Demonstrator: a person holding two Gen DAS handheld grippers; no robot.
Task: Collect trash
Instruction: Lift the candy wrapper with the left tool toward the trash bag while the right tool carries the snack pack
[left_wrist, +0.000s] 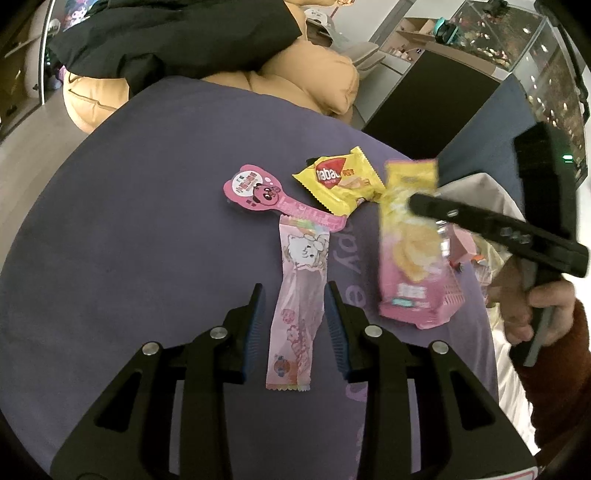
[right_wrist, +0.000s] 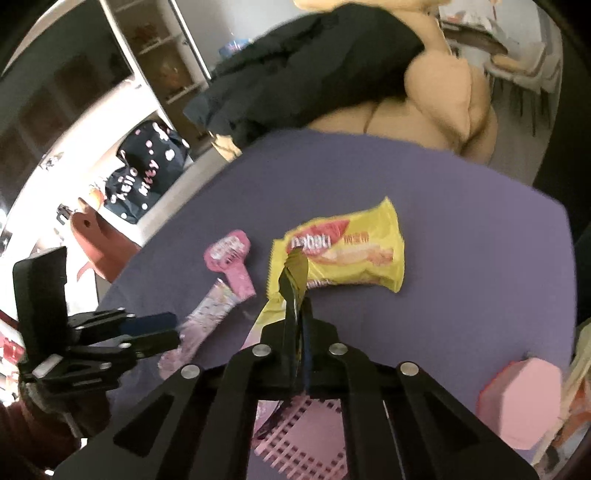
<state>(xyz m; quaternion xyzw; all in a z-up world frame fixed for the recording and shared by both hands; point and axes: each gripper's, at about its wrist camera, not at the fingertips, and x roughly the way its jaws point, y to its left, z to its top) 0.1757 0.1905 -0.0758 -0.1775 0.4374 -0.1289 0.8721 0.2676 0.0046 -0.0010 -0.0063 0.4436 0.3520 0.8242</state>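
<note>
Litter on a table draped in purple cloth (left_wrist: 147, 221) — snack wrappers strewn near its middle. Left tongs (left_wrist: 293, 286) released, pointing down at a slant, blue-padded fingers (left_wrist: 255, 325) astride a long pink wrapper (left_wrist: 301, 254) lying flat on the cloth, pads clear of its edges on both sides. At that wrapper's far end, overlapping it, a pink spoon-shaped label (left_wrist: 251, 190) with a cartoon face. Beside the label, to the right, a yellow Nabati wafer packet (left_wrist: 340, 181), flat on the cloth, untouched. Right tongs (left_wrist: 413, 203) clenched on a yellow-and-pink crisp bag (left_wrist: 406, 258), pinched near its top edge, hanging blurred above a pink slatted basket (left_wrist: 452, 295) at the table's right side; from the right wrist, thin film caught between the shut fingers, basket lattice directly underneath. Bag's lower end at or inside the basket rim — contact impossible to tell through the blur. Hand (left_wrist: 524, 314) in a rust-red sleeve (left_wrist: 561, 369) wrapped round the right handle. Past the table's far edge, a tan padded coat (left_wrist: 306, 77) with a black garment (left_wrist: 177, 33) thrown over it. Near the basket, in the right-wrist view, a pink box (right_wrist: 524, 398)
</note>
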